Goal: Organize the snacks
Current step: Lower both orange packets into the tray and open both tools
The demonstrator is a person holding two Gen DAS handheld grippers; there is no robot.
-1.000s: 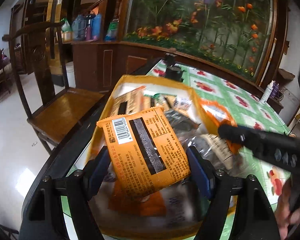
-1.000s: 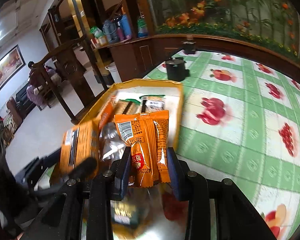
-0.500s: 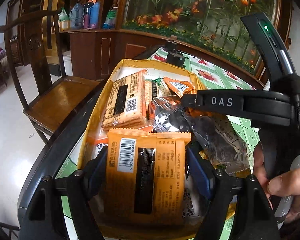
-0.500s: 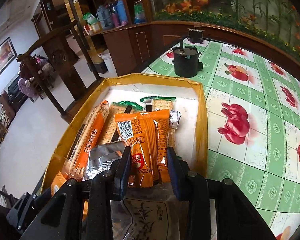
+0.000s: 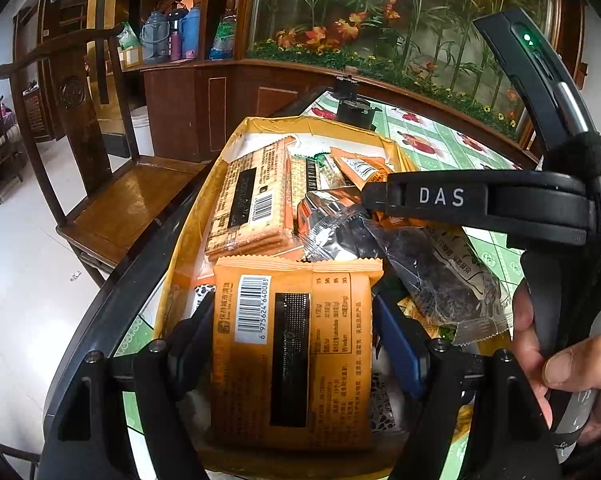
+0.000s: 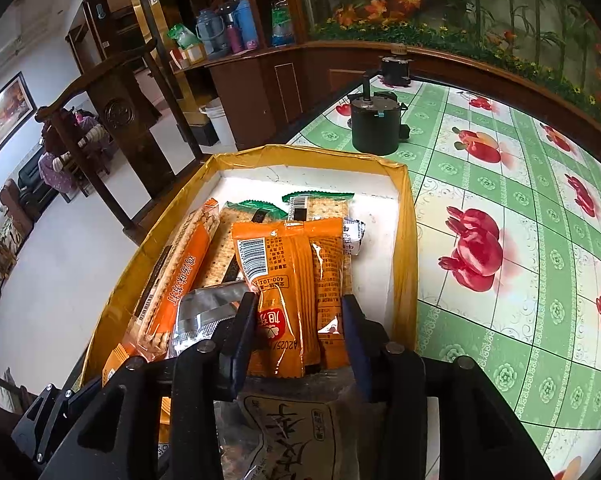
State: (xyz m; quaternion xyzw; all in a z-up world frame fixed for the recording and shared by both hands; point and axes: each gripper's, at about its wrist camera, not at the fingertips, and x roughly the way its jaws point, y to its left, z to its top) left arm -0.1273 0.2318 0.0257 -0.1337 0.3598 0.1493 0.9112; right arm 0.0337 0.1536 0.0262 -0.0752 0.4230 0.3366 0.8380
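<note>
Orange foil packets sit in both grippers over the yellow-lined box (image 6: 405, 240) at the desk (image 6: 520, 200) corner. The right gripper (image 6: 300, 334) has just been opening; its jaws stand apart around the narrow orange packet (image 6: 290, 280), which may slide onto the crackers (image 6: 328, 210). The left gripper (image 5: 296, 328) clamps the wide orange pack (image 5: 300, 344). Free room lies along the box's right wall; the grippers crowd each other.

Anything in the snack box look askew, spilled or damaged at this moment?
Nothing spilled or torn. Packets lie heaped crosswise in the yellow box; a clear dark-filled packet droops over its right rim.
</note>
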